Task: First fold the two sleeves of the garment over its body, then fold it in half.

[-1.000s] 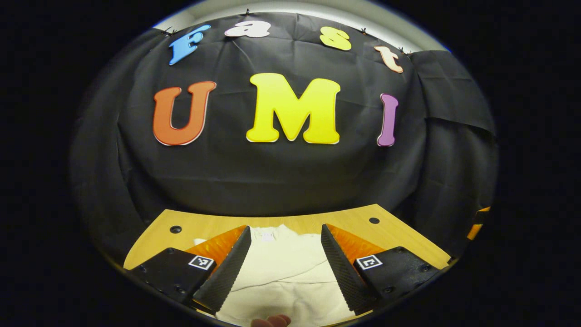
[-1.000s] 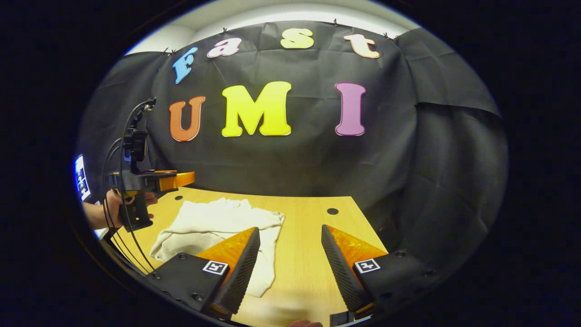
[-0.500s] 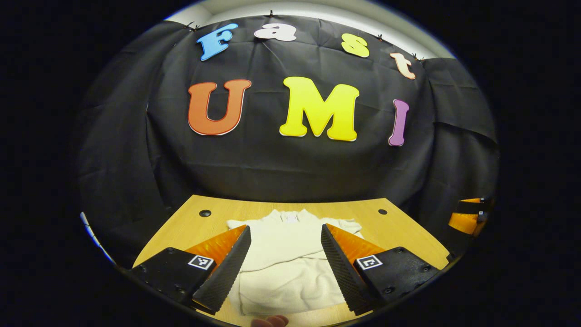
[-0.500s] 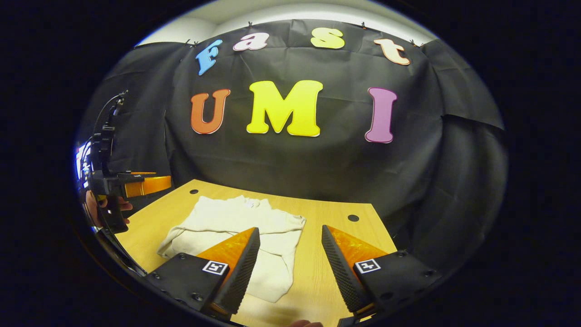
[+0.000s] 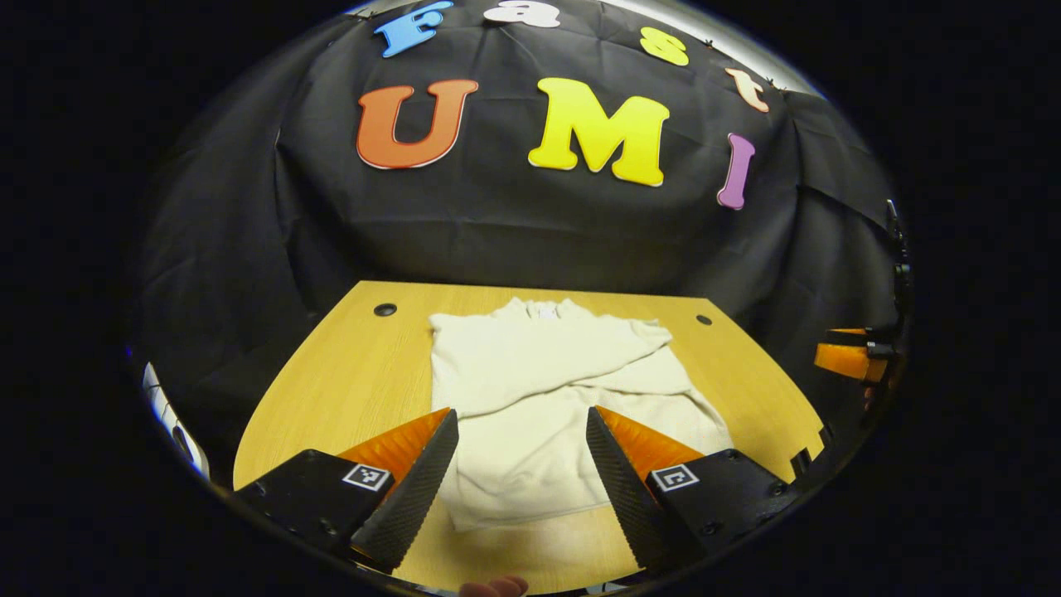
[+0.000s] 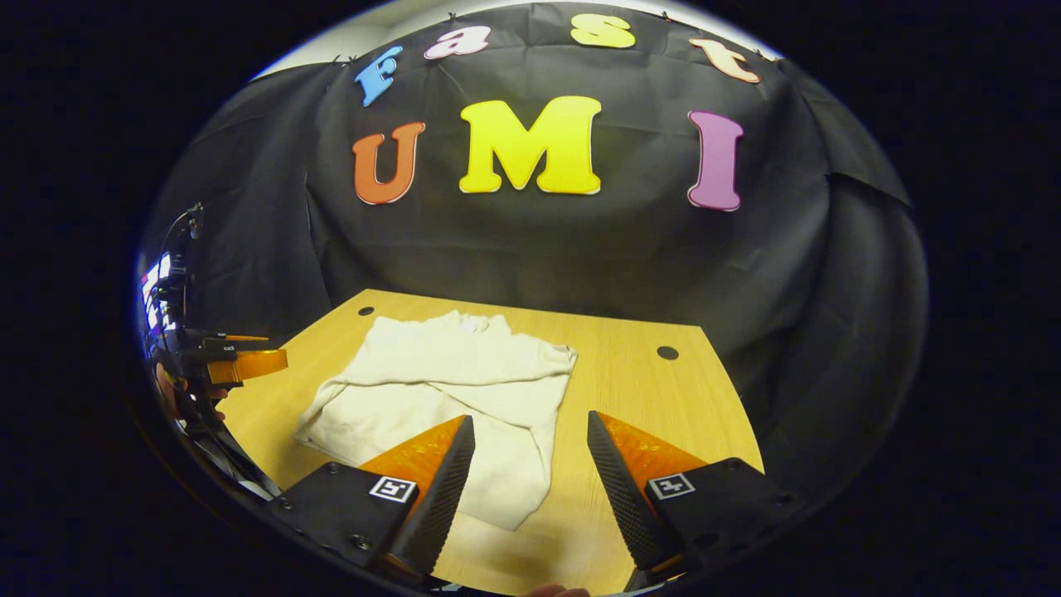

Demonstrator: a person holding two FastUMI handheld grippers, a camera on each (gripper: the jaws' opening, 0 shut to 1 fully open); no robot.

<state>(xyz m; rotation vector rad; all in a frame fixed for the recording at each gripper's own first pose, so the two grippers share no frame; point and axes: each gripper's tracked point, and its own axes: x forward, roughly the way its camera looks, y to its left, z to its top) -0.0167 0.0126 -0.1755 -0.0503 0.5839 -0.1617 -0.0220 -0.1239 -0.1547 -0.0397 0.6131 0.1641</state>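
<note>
Both grippers have pulled back, open and empty: left gripper (image 5: 520, 473), right gripper (image 6: 524, 477). Cream garment (image 5: 555, 390) lies ahead on the table (image 5: 348, 373); no readable label.

Left gripper (image 5: 520, 477) and right gripper (image 6: 530, 481) look alike — black bodies, orange wedge fingers, ribbed black pads, square coded tags

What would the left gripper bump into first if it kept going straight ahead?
Probably the cream garment lying on the wooden table. The left gripper is open and aimed over its near hem, though how high it hangs above the cloth is hard to judge.
</note>
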